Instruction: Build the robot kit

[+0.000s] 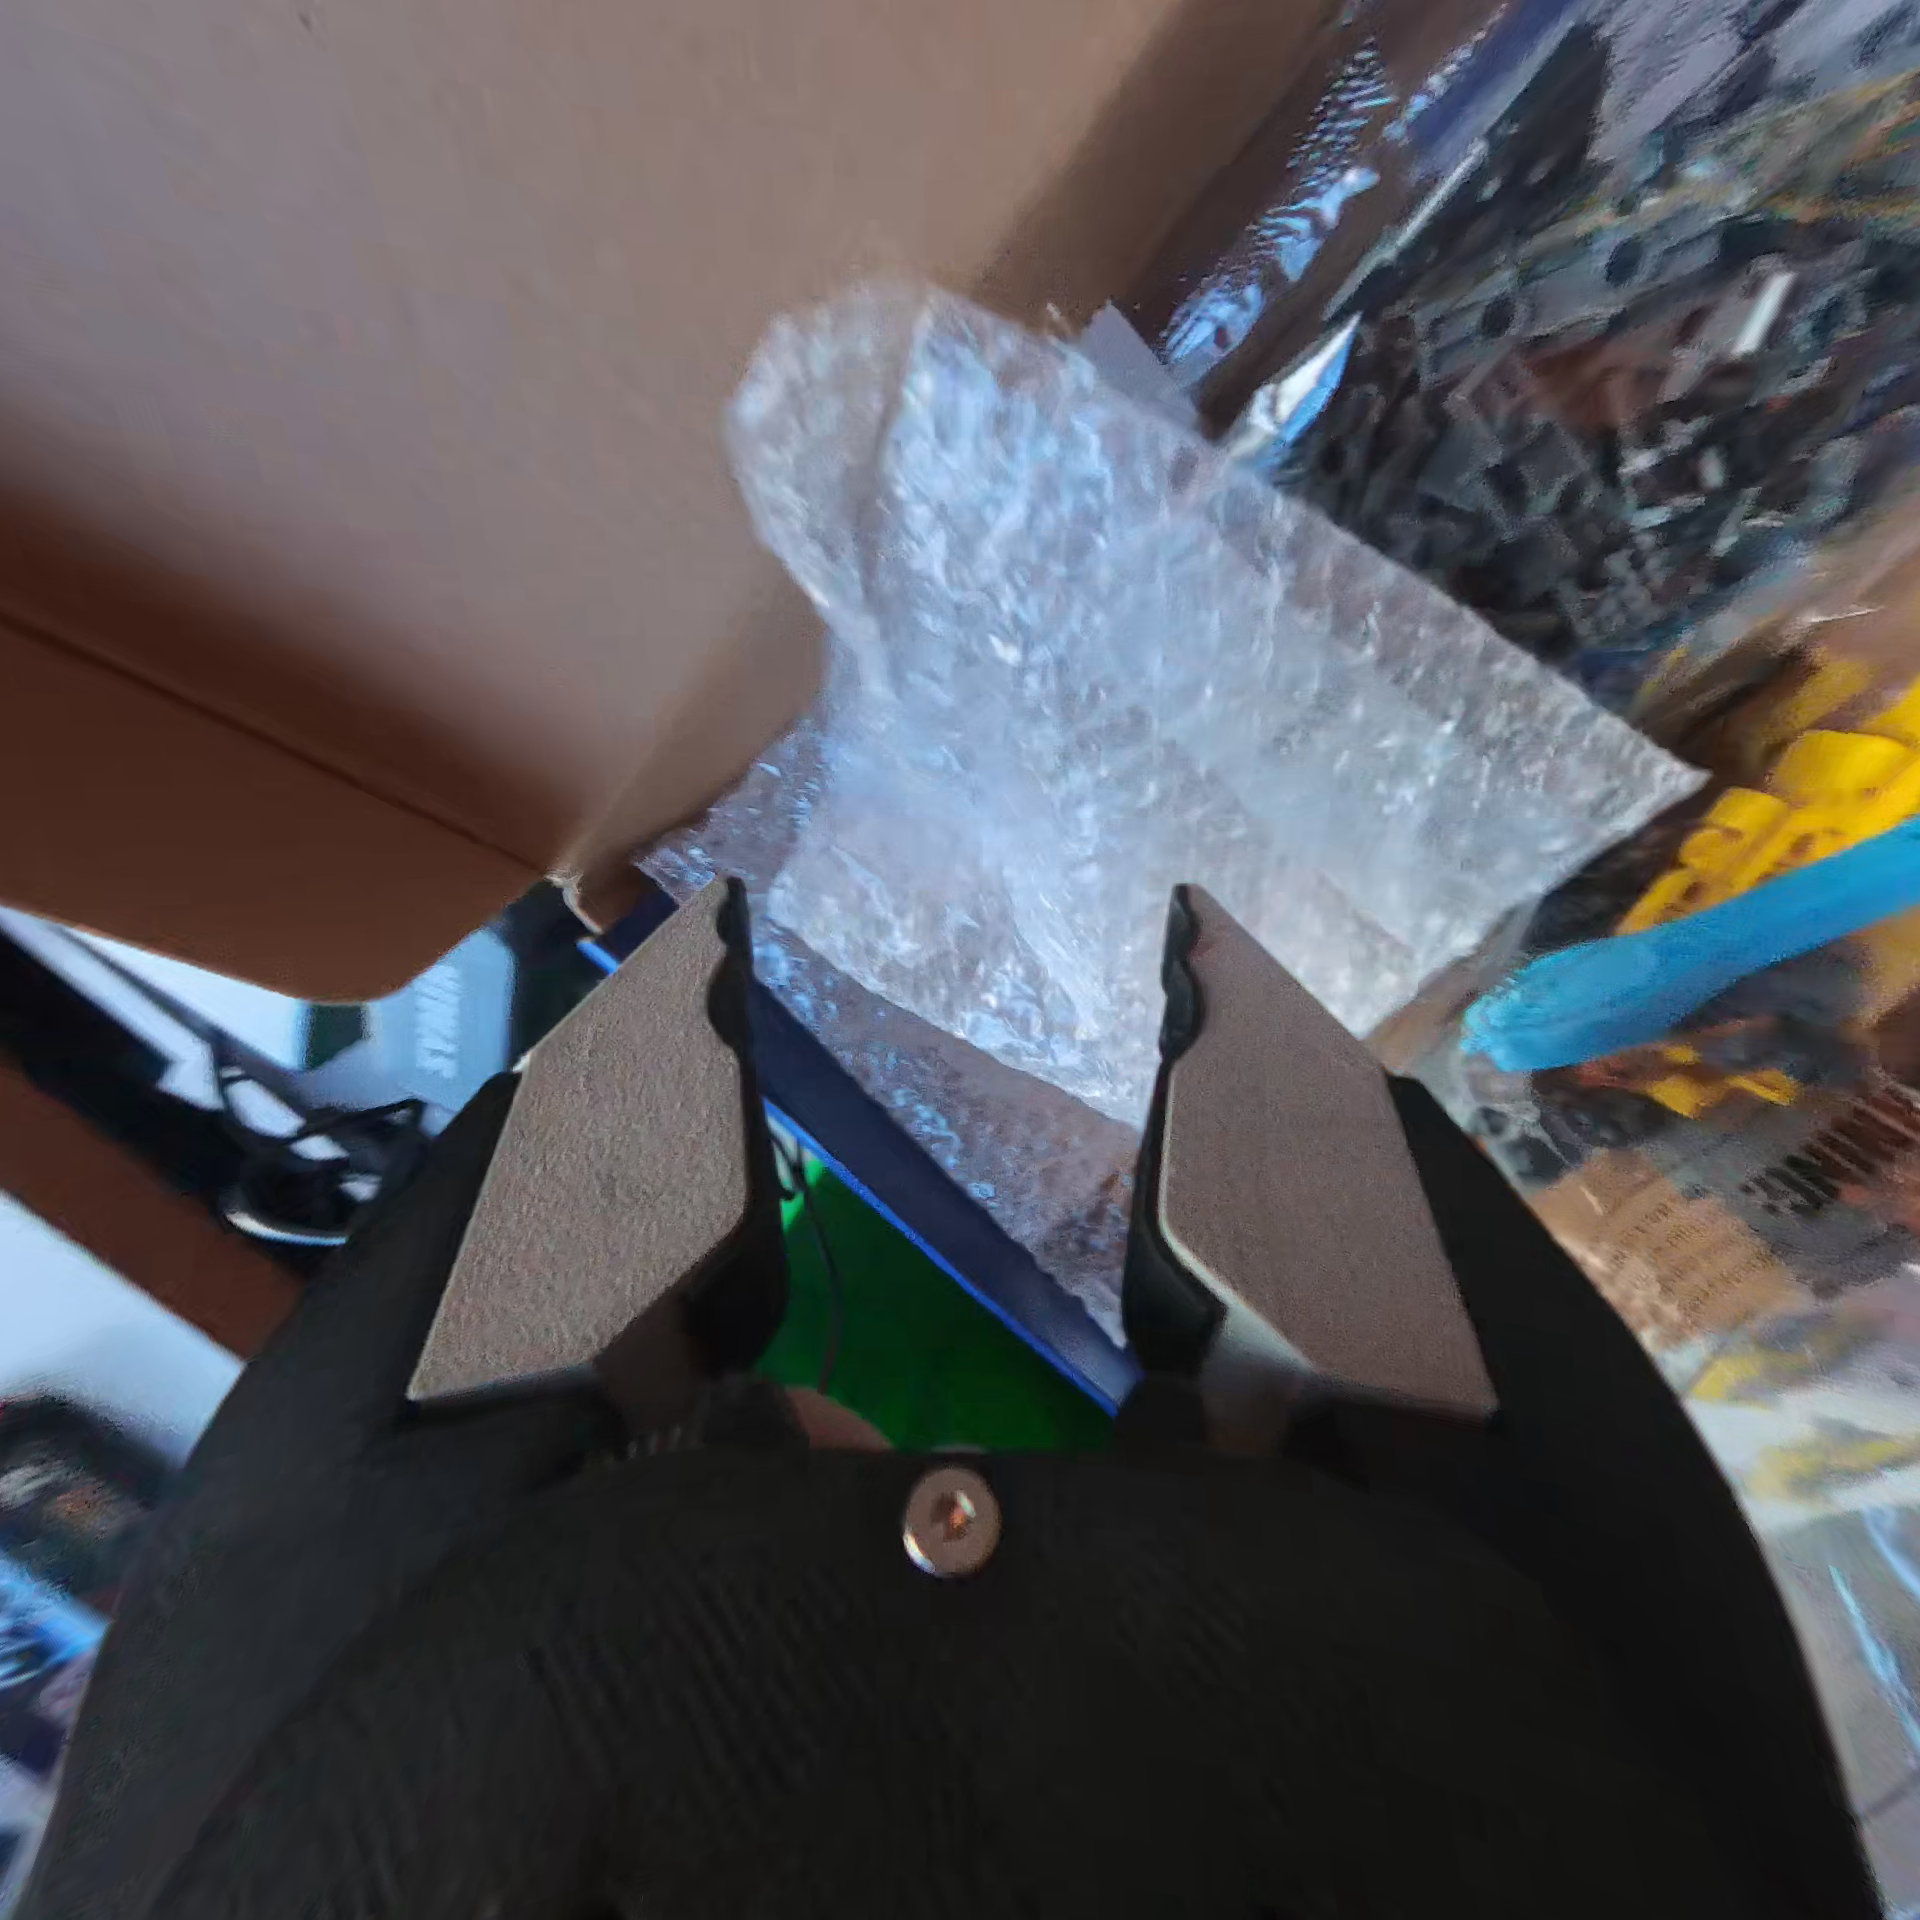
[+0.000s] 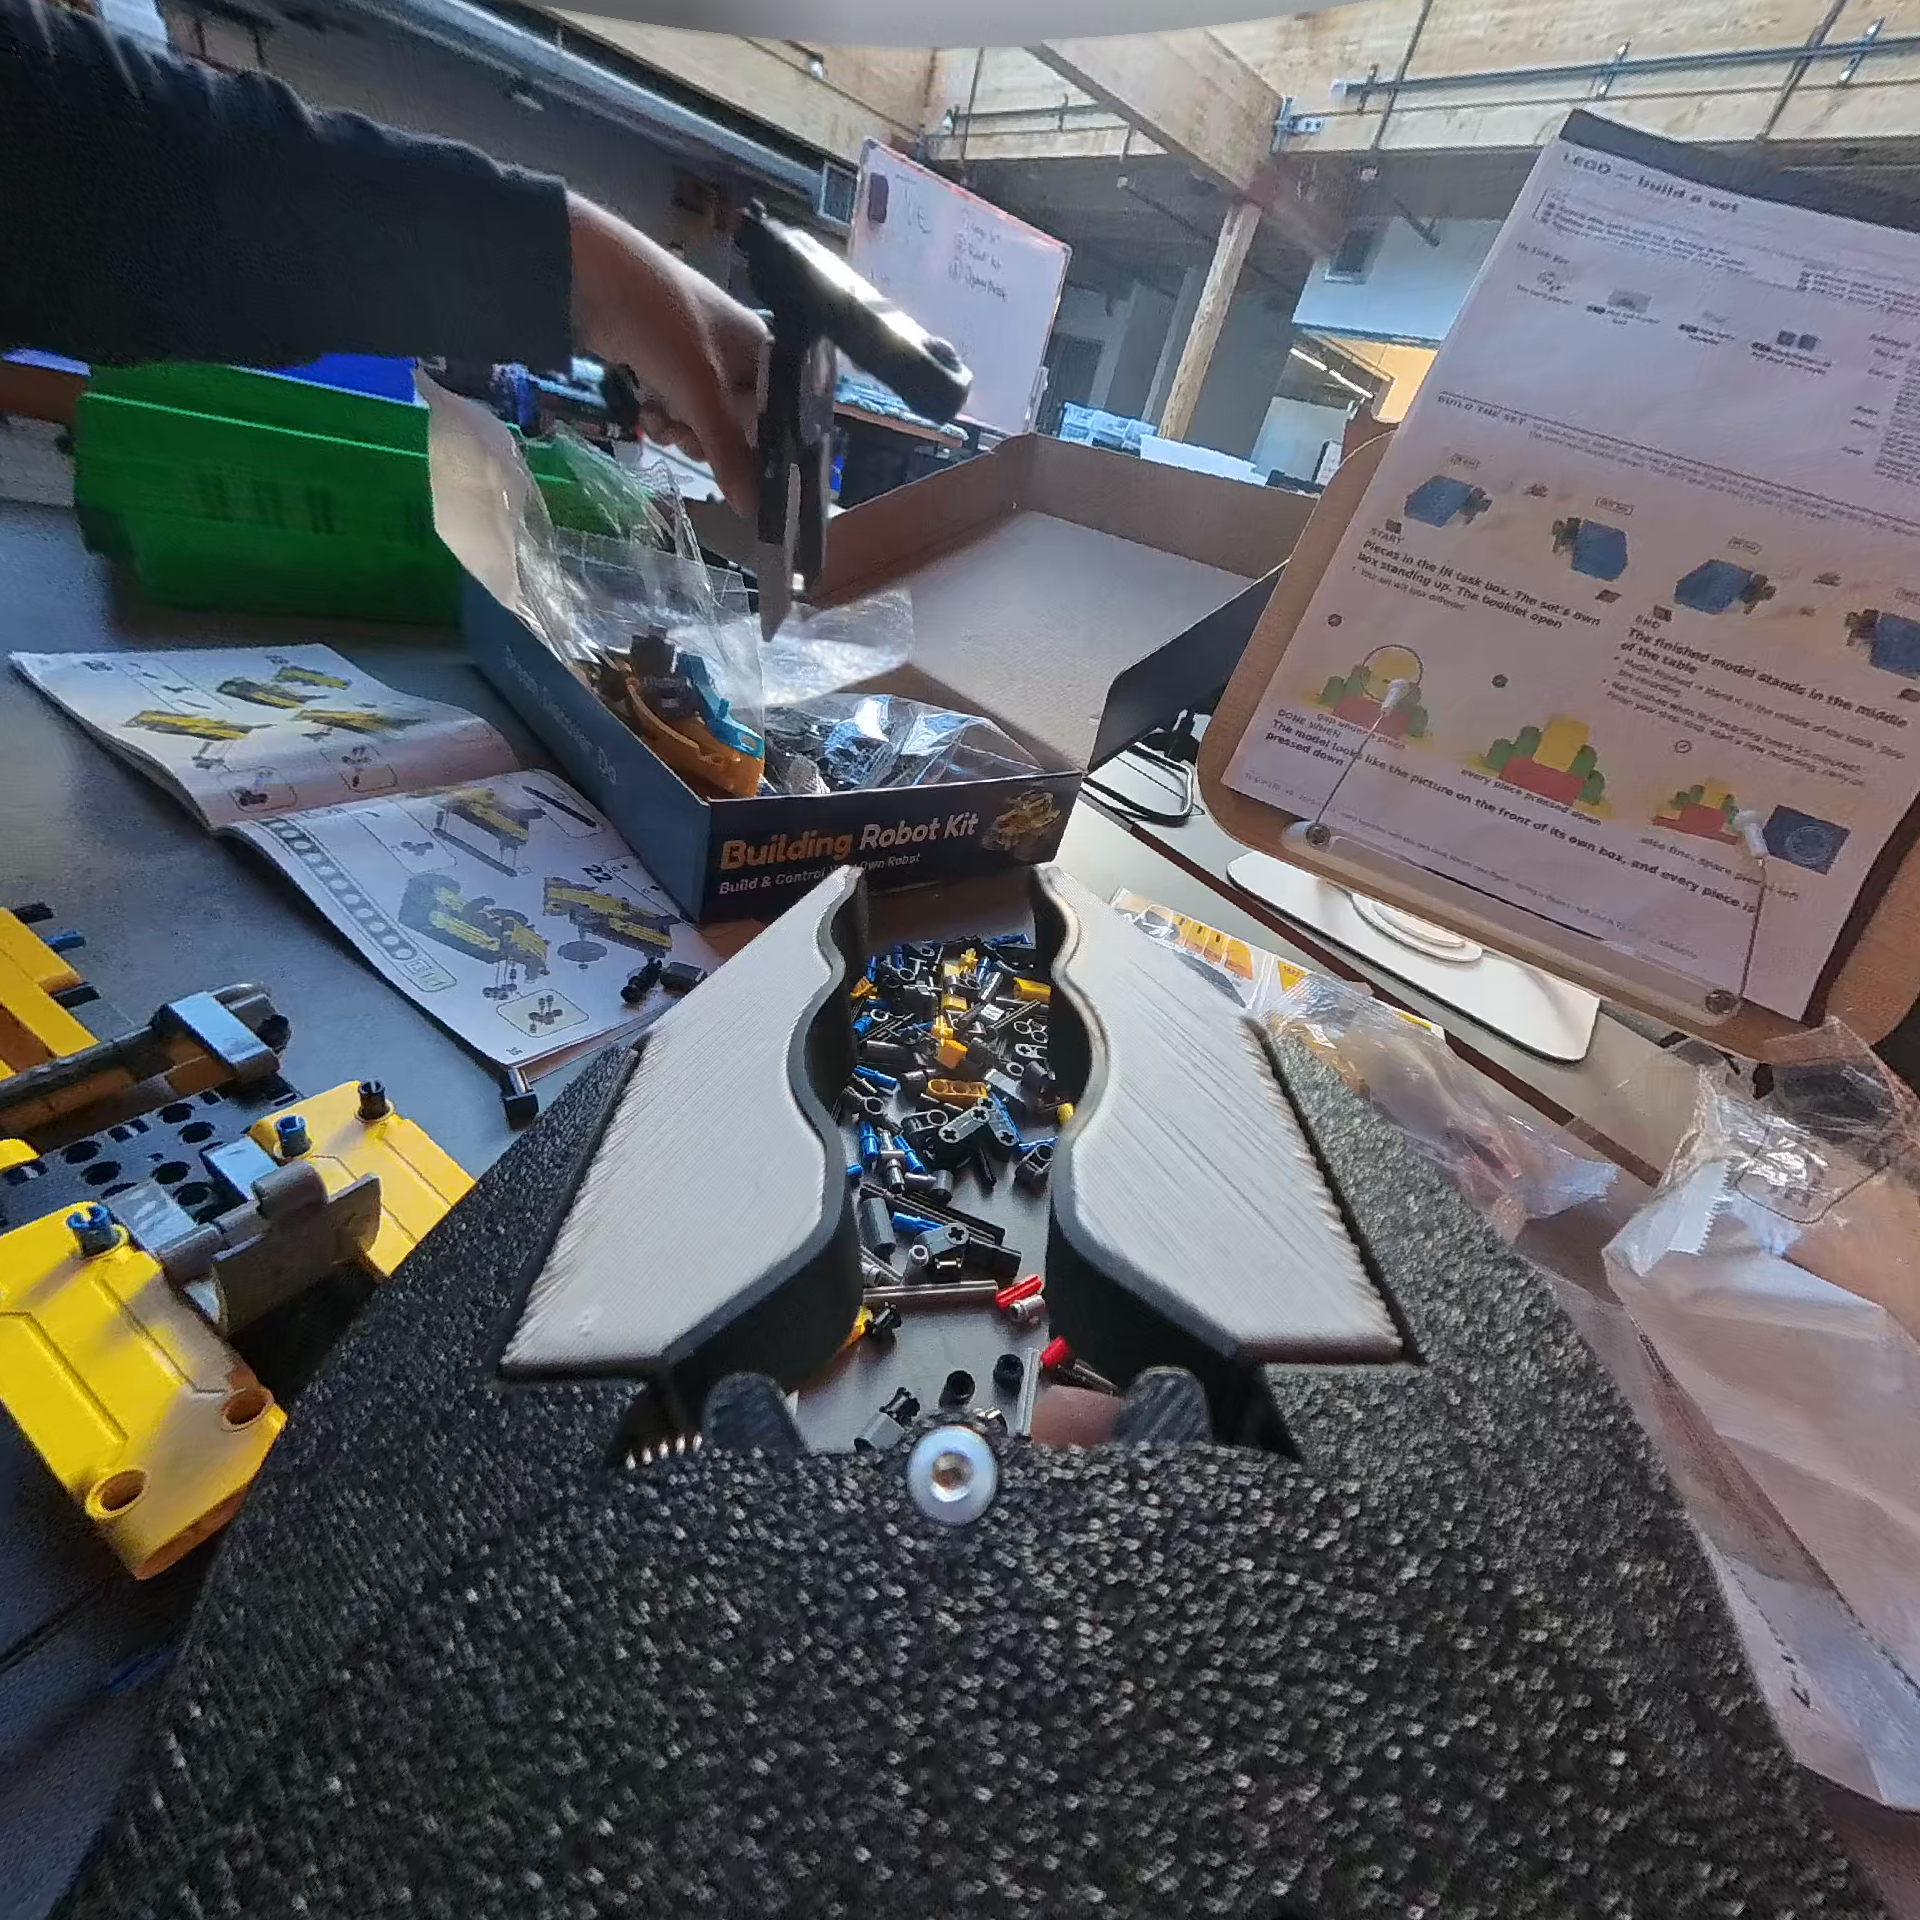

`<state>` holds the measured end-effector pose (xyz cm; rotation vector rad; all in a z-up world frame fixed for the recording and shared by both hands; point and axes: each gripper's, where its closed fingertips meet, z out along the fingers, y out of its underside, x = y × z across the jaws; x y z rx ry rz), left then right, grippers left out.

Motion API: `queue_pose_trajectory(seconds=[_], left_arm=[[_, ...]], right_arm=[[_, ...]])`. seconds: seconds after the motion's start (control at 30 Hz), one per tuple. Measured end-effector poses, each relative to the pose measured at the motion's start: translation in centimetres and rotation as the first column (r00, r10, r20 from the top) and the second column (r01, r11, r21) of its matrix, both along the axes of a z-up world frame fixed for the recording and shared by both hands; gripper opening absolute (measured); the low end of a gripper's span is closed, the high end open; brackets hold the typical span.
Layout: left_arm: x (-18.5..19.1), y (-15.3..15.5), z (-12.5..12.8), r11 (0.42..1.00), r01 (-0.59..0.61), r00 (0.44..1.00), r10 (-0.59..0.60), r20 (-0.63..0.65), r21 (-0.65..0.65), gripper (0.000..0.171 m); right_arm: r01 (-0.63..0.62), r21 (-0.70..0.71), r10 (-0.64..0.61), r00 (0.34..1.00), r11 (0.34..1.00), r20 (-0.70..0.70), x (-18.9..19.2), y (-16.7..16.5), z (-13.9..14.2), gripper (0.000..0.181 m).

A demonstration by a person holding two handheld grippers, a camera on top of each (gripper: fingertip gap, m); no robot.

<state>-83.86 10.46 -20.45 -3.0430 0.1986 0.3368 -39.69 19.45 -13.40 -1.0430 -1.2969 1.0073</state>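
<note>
My left gripper (image 1: 954, 920) is open and empty. Its fingertips hover just short of a crumpled clear plastic bag (image 1: 1091, 675) that lies over the dark blue kit box (image 1: 883, 1153). In the right wrist view the same gripper (image 2: 779, 592) points down into the kit box (image 2: 883, 842), among clear bags of parts (image 2: 644, 582), held by a hand (image 2: 665, 343). My right gripper (image 2: 951, 894) is open and empty. It hangs low over a pile of small blue, black, grey and yellow pins and connectors (image 2: 956, 1091) on the table.
An open instruction booklet (image 2: 416, 852) lies left of the box. A partly built yellow model (image 2: 156, 1299) sits front left. Green bins (image 2: 260, 499) stand behind. A cardboard tray (image 2: 1039, 540) is beyond the box, its wall (image 1: 416, 416) close by. A sheet on a stand (image 2: 1662, 571) and plastic bags (image 2: 1714, 1247) are right. Some 45 centimetres of space lies between my two pairs of fingers. My right tips are roughly 15 centimetres from the partly built yellow model (image 2: 156, 1299).
</note>
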Motion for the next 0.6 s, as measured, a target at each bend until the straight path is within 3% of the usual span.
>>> queue_pose_trajectory(seconds=[0.13,0.2,0.27,0.3,0.37,0.43,0.5,0.6], left_arm=[[4.3,4.8,1.9,0.969,0.174,0.977,-0.193,0.096,0.173,0.075],[8.0,7.3,2.7,0.904,0.332,0.916,-0.378,0.138,0.269,0.076],[9.6,9.2,1.9,0.844,0.461,0.863,-0.499,0.083,0.275,0.075],[9.6,9.9,0.8,0.838,0.493,0.854,-0.518,0.056,0.236,0.067],[10.5,9.8,-2.1,0.859,0.494,0.848,-0.511,0.145,0.137,0.031],[10.5,9.0,-4.0,0.887,0.458,0.864,-0.458,0.210,0.051,0.014],[10.2,8.8,-2.9,0.883,0.463,0.863,-0.468,0.192,0.069,0.000],[10.1,9.0,1.0,0.873,0.419,0.863,-0.468,0.191,0.248,0.000]], right_arm=[[-0.020,-0.013,0.019,1.000,1.000,-0.012,0.1,-0.3,0.3,0.030],[-0.029,-0.020,0.028,1.000,0.999,-0.011,0.1,-0.4,0.2,0.030],[-0.035,-0.025,0.035,0.999,0.999,-0.010,0.1,-0.5,0.2,0.029],[-0.037,-0.026,0.036,0.999,0.999,-0.010,0.1,-0.5,0.2,0.030],[-0.037,-0.020,0.036,0.999,0.999,-0.012,0.2,-0.5,0.3,0.030],[-0.029,-0.014,0.029,0.999,0.999,-0.019,0.5,-0.4,0.5,0.029],[-0.030,-0.020,0.029,0.999,0.999,-0.032,0.7,-0.3,0.8,0.028],[-0.043,-0.040,0.041,0.998,0.998,-0.043,0.9,-0.3,1.1,0.028]])
